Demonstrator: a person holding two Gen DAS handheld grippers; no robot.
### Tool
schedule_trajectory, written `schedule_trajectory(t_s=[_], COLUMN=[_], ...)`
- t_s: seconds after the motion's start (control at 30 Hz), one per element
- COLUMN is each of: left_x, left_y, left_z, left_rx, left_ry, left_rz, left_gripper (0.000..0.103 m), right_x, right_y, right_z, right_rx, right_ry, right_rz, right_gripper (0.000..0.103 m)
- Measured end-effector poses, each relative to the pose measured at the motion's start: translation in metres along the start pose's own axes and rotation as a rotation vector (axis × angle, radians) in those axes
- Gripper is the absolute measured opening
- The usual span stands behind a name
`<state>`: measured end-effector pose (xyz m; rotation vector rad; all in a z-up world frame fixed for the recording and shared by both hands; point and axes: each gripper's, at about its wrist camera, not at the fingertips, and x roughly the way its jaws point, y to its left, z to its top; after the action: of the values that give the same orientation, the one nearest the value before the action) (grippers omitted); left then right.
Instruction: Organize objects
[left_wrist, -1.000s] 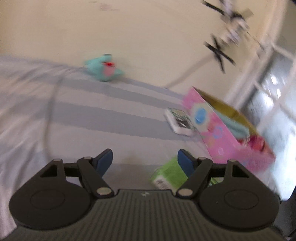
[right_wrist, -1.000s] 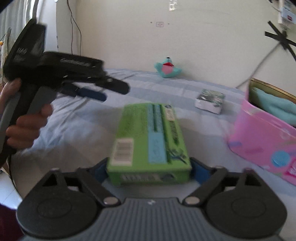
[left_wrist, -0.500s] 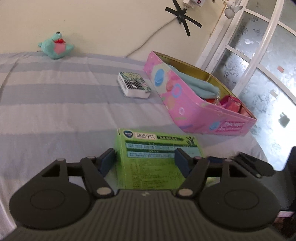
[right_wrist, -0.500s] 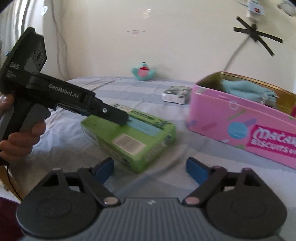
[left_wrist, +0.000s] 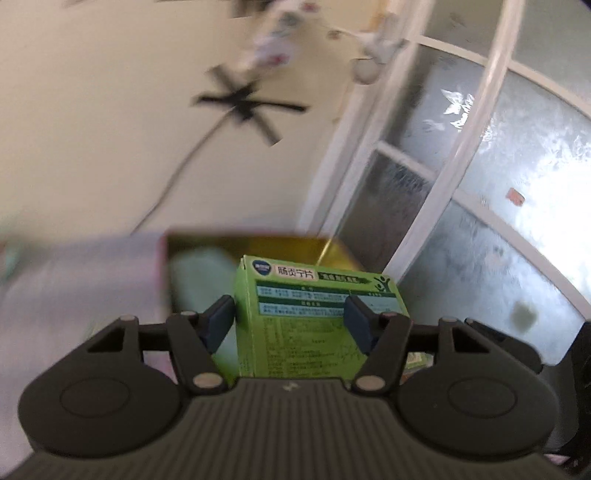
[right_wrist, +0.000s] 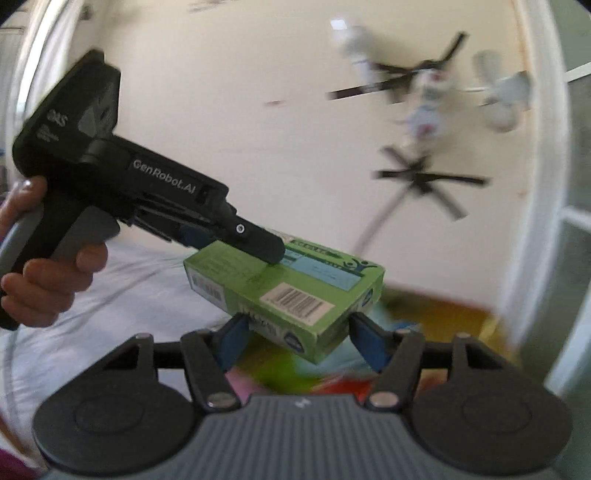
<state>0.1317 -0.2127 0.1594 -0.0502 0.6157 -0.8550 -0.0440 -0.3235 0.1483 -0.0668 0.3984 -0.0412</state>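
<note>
My left gripper (left_wrist: 290, 317) is shut on a green medicine box (left_wrist: 314, 314) and holds it in the air above the open pink tin (left_wrist: 258, 243), whose gold inside holds a light blue cloth (left_wrist: 199, 273). In the right wrist view the same green box (right_wrist: 288, 291) hangs from the left gripper (right_wrist: 236, 236), held by a hand. My right gripper (right_wrist: 295, 339) is open, its blue pads either side of the box's near corner without clamping it. The view is blurred.
A striped bedsheet (right_wrist: 122, 295) lies to the left. A cream wall with taped black crosses (left_wrist: 251, 107) and a cable is behind. A frosted glass window (left_wrist: 498, 206) stands to the right. The tin's colourful contents (right_wrist: 295, 373) blur below the right gripper.
The left gripper closed on the green box and lifted it off the bed toward the pink tin. The right gripper let the box go earlier and followed it.
</note>
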Motion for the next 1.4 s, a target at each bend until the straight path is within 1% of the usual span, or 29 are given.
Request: schedule_trajectory(t_s=[0.07,0.1,0.2,0.27,0.37,0.43,0.47,0.5,0.57,0.63,0.7,0.83,0.93,1.0,1.07,1.13,1.2,1.27,1.4], left_x=[0.046,0.068,0.134,0.171,0.208,0.224,0.229,0.232,0.231,0.221,0.202,0.149,0.098,0.072,0.043,0.019,0.004,-0.020,-0.053], left_y=[-0.016,-0.018,-0.017,-0.006,0.009,0.016,0.018,0.018,0.019,0.021,0.023,0.028,0.043,0.059,0.083,0.113,0.143,0.179,0.243], left_z=[0.020,0.024,0.025,0.019,0.011,0.007,0.004,0.002,0.000,0.001,0.006,0.009,-0.007,-0.021,-0.041,-0.062,-0.079,-0.096,-0.124], left_rx=[0.016,0.015,-0.019,-0.067,-0.150,-0.188,-0.195,-0.193,-0.181,-0.173,-0.160,-0.117,-0.068,-0.052,-0.052,-0.074,-0.103,-0.136,-0.147], left_ry=[0.009,0.020,0.079,0.134,0.204,0.237,0.244,0.247,0.244,0.226,0.194,0.110,0.066,0.047,0.043,0.055,0.062,0.057,-0.020], left_rz=[0.011,0.018,0.041,0.058,0.068,0.071,0.077,0.085,0.088,0.083,0.078,0.057,0.069,0.089,0.129,0.183,0.250,0.359,0.628], left_gripper=[0.067,0.067,0.067,0.067,0.066,0.067,0.067,0.067,0.067,0.067,0.067,0.068,0.068,0.069,0.069,0.069,0.069,0.069,0.069], right_x=[0.022,0.033,0.078,0.105,0.134,0.145,0.147,0.148,0.145,0.138,0.123,0.088,0.073,0.065,0.064,0.066,0.074,0.089,0.131], right_y=[-0.041,-0.058,-0.108,-0.128,-0.137,-0.138,-0.139,-0.138,-0.136,-0.135,-0.135,-0.126,-0.106,-0.081,-0.053,-0.027,0.004,0.036,0.104], right_z=[0.009,0.009,-0.001,-0.011,-0.016,-0.017,-0.021,-0.022,-0.023,-0.021,-0.019,-0.009,0.001,0.005,0.011,0.019,0.029,0.040,0.057], right_rx=[0.027,0.047,0.115,0.159,0.132,0.103,0.098,0.095,0.090,0.091,0.113,0.201,0.269,0.260,0.218,0.184,0.152,0.112,0.089], right_ry=[0.058,0.089,0.211,0.298,0.390,0.409,0.413,0.406,0.391,0.363,0.318,0.208,0.151,0.130,0.115,0.115,0.128,0.143,0.171], right_rz=[-0.021,-0.024,-0.005,0.021,0.009,-0.024,-0.030,-0.030,-0.037,-0.057,-0.075,-0.074,-0.019,0.015,0.049,0.089,0.135,0.171,0.241], right_gripper=[0.062,0.062,0.062,0.062,0.063,0.065,0.072,0.074,0.074,0.074,0.074,0.074,0.074,0.073,0.073,0.073,0.072,0.071,0.070])
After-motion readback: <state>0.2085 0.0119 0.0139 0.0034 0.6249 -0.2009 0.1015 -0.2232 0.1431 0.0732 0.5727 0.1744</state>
